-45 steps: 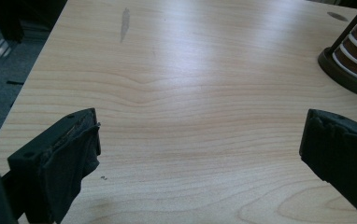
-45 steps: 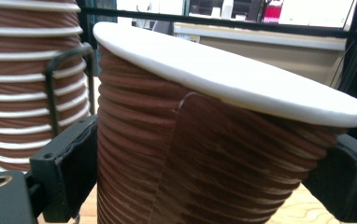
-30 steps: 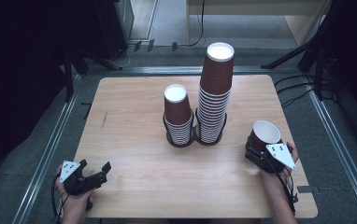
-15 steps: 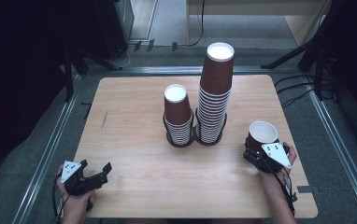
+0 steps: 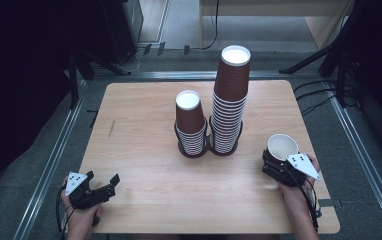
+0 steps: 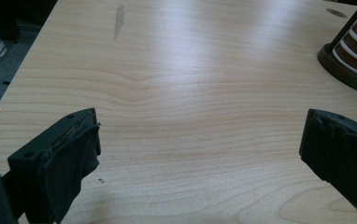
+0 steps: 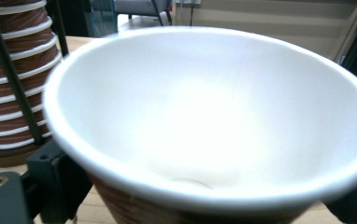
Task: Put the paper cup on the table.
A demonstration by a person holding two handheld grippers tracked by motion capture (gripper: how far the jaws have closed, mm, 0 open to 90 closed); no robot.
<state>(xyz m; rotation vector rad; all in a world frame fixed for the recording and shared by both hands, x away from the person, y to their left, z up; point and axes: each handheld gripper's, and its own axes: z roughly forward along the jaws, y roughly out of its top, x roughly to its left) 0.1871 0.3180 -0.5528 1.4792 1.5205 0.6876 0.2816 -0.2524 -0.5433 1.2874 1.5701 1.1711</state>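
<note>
Nearest me, my left tool (image 5: 103,184) rests idle at the tabletop's (image 5: 144,125) near-left corner, jaws spread wide over bare wood. My right tool (image 5: 275,167), near the right edge, is clamped on a single paper cup (image 5: 282,148), held mouth-up with its white inside facing the tool's camera. Farther off, at mid-tabletop, stand two stacks of upturned cups in dark ring holders: the short stack (image 5: 190,126) on the left, the tall stack (image 5: 230,102) just beside it. I judge the step in hand to be carrying one cup. Next I must turn it over and lower it squarely onto a stack.
</note>
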